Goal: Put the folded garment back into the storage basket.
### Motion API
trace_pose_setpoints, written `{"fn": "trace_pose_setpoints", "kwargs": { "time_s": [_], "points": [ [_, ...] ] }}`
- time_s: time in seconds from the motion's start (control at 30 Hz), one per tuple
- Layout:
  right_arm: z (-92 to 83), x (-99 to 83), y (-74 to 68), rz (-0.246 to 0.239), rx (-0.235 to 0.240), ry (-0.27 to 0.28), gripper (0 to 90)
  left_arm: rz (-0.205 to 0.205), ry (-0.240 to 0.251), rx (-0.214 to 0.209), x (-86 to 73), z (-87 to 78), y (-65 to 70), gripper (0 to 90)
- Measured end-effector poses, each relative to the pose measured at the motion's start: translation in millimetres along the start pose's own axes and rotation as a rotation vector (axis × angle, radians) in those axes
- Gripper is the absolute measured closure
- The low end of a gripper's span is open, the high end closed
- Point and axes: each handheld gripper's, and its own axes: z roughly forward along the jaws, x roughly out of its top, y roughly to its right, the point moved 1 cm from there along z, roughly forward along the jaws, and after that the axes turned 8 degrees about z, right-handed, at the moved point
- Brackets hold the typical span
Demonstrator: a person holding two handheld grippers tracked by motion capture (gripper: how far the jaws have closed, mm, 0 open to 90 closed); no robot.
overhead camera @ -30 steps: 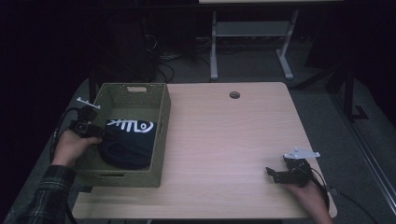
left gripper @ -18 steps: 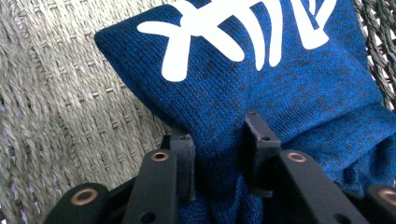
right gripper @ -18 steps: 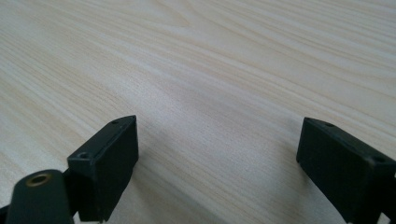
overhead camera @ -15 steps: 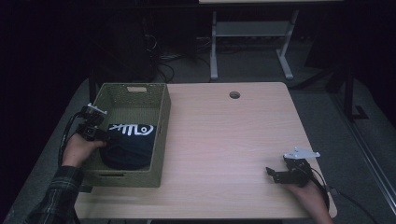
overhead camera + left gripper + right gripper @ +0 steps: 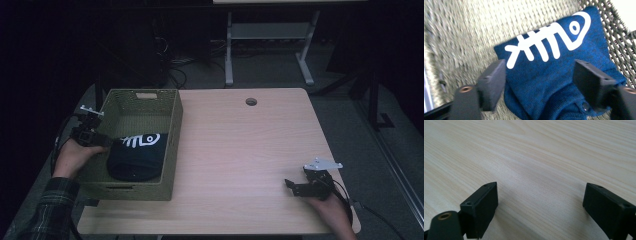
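Note:
A folded dark blue garment (image 5: 135,157) with a white fishbone print lies in the woven green basket (image 5: 175,125) at the table's left. My left gripper (image 5: 100,141) hovers at the basket's left wall; its jaws have just been opening and now stand wide above the blue garment (image 5: 554,72), off the cloth. Its fingers (image 5: 492,83) frame the print. The right gripper (image 5: 295,187) rests open on the bare wood near the front right corner, with nothing between the fingers (image 5: 482,206).
The light wooden table (image 5: 240,150) has a round cable hole (image 5: 251,101) near its far edge. Behind the table stand a white metal frame (image 5: 265,40) and loose cables on the dark floor. The basket's woven wall (image 5: 621,47) runs close beside the garment.
The left gripper has drawn back from over the garment to the basket's left wall and its jaws have opened, leaving the garment lying in the basket. The right gripper has not moved.

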Motion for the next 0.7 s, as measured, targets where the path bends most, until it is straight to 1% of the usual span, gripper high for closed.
{"fn": "trace_pose_setpoints", "kwargs": {
  "time_s": [0.1,0.2,0.27,0.37,0.5,0.7],
  "points": [
    [0.0,0.0,0.0,-0.001,0.000,0.000,12.4,0.004,0.023,0.002,1.5,-2.8,2.9,16.9],
    [0.1,0.1,0.3,-0.004,-0.001,0.002,12.4,0.007,0.042,0.001,4.0,-4.1,5.8,13.7],
    [0.1,0.1,0.3,-0.004,-0.001,0.002,12.4,0.013,0.055,0.002,6.7,-4.4,8.9,13.5],
    [0.2,0.1,0.3,-0.005,-0.001,0.003,12.4,0.030,0.072,-0.002,10.1,-3.1,17.3,13.3],
    [0.2,0.1,0.5,-0.006,0.000,0.003,12.4,0.065,0.071,-0.012,14.4,-1.1,29.4,13.3],
    [0.2,0.1,0.5,-0.007,0.000,0.003,12.3,0.110,0.095,-0.034,23.4,-2.1,48.4,13.4]
  ]
}}
